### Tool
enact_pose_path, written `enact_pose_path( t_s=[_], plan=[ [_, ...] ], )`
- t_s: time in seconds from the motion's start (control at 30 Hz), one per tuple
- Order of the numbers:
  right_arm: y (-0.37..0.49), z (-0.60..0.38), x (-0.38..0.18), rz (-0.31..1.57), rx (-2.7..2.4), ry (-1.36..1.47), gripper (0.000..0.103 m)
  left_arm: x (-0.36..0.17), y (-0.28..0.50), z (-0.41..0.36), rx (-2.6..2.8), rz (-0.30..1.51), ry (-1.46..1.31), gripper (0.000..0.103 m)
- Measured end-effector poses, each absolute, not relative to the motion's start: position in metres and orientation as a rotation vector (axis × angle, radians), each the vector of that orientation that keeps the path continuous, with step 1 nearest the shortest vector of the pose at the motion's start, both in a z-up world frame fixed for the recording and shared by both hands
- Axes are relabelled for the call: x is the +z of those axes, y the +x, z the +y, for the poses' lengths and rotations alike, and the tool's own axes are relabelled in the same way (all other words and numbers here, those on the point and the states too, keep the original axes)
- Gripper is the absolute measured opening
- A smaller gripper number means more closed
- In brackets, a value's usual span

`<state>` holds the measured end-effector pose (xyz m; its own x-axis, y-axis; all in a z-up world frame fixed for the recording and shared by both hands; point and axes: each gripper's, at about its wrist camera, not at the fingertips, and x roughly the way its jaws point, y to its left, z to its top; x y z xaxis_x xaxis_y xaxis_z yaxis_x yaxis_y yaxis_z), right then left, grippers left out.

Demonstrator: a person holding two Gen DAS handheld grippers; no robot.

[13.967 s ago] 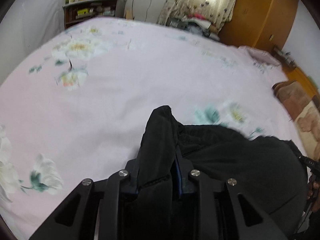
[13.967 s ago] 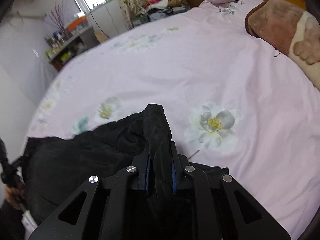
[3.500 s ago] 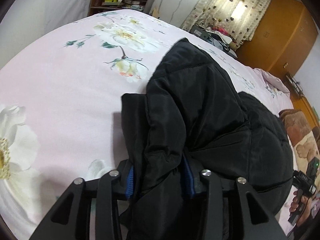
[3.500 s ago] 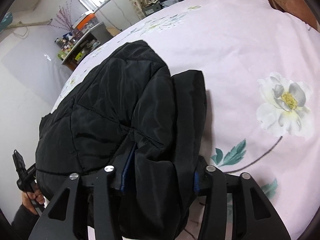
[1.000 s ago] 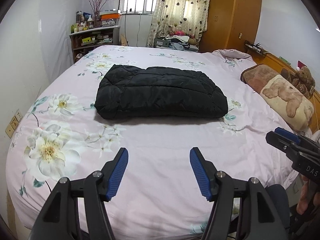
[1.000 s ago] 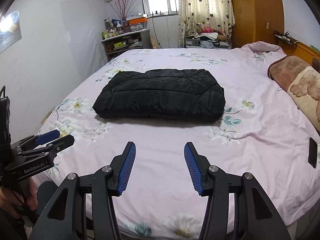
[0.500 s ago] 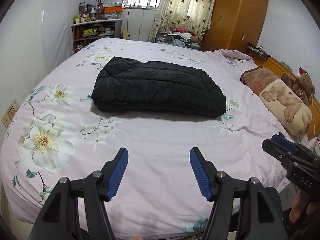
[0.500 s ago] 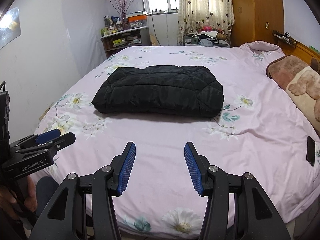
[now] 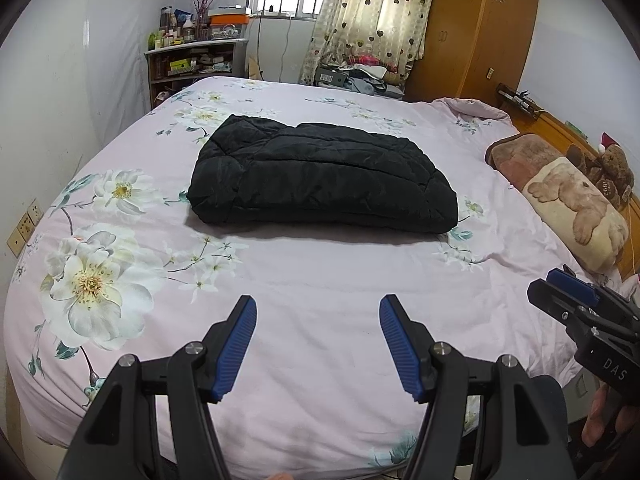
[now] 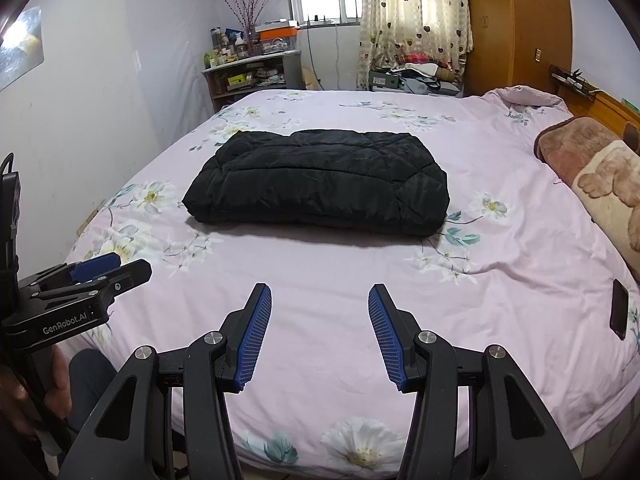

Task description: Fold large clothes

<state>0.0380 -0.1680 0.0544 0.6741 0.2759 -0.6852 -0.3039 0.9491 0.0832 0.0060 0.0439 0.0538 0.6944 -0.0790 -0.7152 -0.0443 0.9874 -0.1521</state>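
My left gripper (image 9: 318, 308) and right gripper (image 10: 316, 296) gape wide, empty; jacket (image 9: 320, 178) lies folded; only right view shows phone (image 10: 619, 309).

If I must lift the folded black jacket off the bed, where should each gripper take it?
Probably at its two short ends. The jacket lies as a wide, thick bundle, so the left gripper could come in from its left end and the right gripper from its right end, pinching all layers low, near the bed.
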Motion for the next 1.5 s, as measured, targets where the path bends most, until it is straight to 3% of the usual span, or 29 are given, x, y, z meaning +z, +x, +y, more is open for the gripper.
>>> enact_pose_path(
  t_s=[1.5],
  plan=[
    [0.037,-0.169,0.055,0.766,0.326,-0.044,0.051,0.060,0.002,0.030,-0.037,0.800,-0.149,0.067]
  ],
)
